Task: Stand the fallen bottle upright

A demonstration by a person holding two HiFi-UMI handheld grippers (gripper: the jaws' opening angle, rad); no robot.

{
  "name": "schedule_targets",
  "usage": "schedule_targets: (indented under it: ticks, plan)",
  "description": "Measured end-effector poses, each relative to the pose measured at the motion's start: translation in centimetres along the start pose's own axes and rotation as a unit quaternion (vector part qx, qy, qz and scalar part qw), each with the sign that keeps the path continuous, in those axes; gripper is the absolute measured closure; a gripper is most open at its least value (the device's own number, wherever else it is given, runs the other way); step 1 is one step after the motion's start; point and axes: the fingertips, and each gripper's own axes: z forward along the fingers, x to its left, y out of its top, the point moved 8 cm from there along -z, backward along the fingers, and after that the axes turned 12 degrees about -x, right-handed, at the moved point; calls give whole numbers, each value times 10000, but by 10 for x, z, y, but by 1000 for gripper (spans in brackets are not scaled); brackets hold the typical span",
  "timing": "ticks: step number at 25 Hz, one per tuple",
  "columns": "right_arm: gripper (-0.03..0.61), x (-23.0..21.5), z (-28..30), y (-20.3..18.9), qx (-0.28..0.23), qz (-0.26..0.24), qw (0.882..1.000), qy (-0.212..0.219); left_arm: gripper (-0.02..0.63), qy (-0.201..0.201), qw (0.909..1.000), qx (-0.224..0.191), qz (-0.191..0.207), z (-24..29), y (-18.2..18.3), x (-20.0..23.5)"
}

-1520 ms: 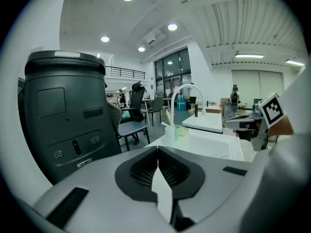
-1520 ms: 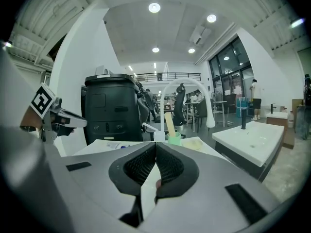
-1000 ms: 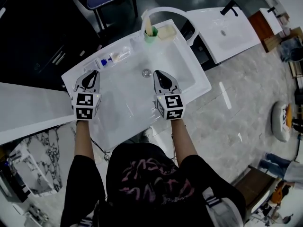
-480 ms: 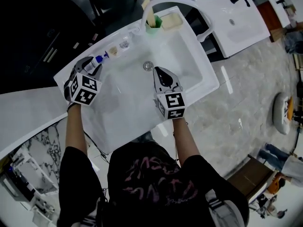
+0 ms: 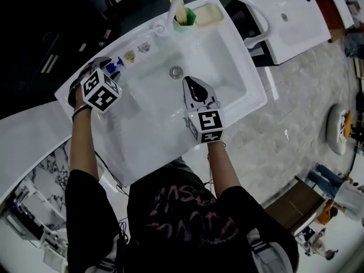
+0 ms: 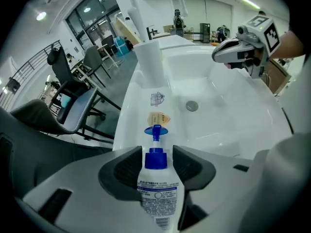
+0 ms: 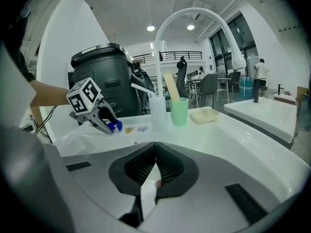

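One white sink carries everything; you stand at its near edge. An arched white faucet rises at the far edge.

Your right gripper hangs over the basin, its tips near the drain. Its jaws are pressed together with nothing between them.

Your left gripper is tipped steeply down over the sink's left rim, at the end away from the faucet. Its jaws are opening, and the bottle sits between them. The bottle has a white body, a printed label, a blue collar and a blue pump head. It lies on its side along that left rim, with the pump pointing toward the far corner. The pads flank the collar and appear clear of it, though contact lower on the body is hard to judge from the left gripper view.

Farther along the same rim, near the far corner, a tall white tumbler stands upright. Beside it at the far edge are a green cup with a pale stick in it and a cream soap dish.

Smallest are two flat stickers on the left rim, between the pump head and the tumbler.
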Motion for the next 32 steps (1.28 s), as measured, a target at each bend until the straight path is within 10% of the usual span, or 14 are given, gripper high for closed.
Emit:
schedule_targets:
  ticks: [17,32]
  plan:
    - [565,3,-3,-4,44,43,10000,5,468,-303,9994,49,130,4,4,5]
    - [565,8,-15,13,-166,84,9998,-14,469,265,9925,-1096,-465,-53,24,18]
